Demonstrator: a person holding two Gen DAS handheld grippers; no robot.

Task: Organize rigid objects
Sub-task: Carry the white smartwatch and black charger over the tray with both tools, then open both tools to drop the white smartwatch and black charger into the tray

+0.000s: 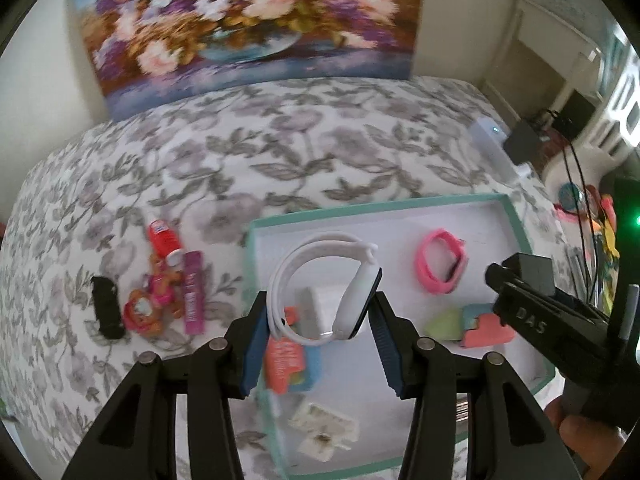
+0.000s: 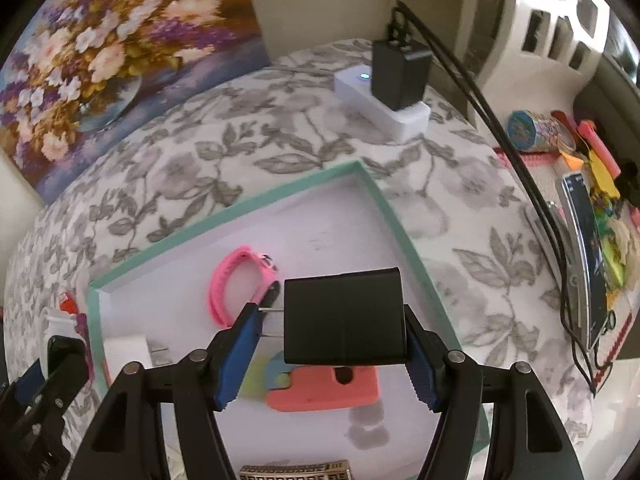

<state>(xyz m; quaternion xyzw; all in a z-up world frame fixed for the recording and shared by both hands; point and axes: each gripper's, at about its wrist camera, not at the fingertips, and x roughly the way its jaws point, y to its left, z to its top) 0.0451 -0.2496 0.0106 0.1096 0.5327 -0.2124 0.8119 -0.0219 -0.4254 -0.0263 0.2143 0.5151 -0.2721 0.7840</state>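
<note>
A: Left wrist view, item one?
B: Left gripper (image 1: 320,320), fingers clenched on a white smartwatch (image 1: 326,288) with a looped strap, held above the tray (image 1: 516,216).

A: Tray contents?
B: White floor, mint-green rim. Inside: a pink smartwatch (image 1: 440,266) toward the far side; foam puzzle pieces (image 1: 472,324) in green, blue and coral near the right; an orange-and-blue foam piece (image 1: 290,362) under the held watch; a white plastic part (image 1: 324,430) toward the near rim; a white charger (image 2: 128,350) with two prongs, near the left wall.

A: Right wrist view?
B: Right gripper (image 2: 332,340), fingers grasping a black power adapter (image 2: 344,316) by its sides, metal prongs pointing left, over the tray's middle.

A: Outside the tray?
B: On the flowered tablecloth (image 1: 200,160), left of the tray: a red-capped tube (image 1: 164,238), a purple tube (image 1: 193,292), an orange-and-pink toy (image 1: 146,306), a black object (image 1: 106,308), blurred. Behind the tray: a white power strip (image 2: 380,104) with a black plug (image 2: 398,74) in it and a lit indicator.

A: Background?
B: A flower painting (image 1: 248,20) leaning on the wall.
</note>
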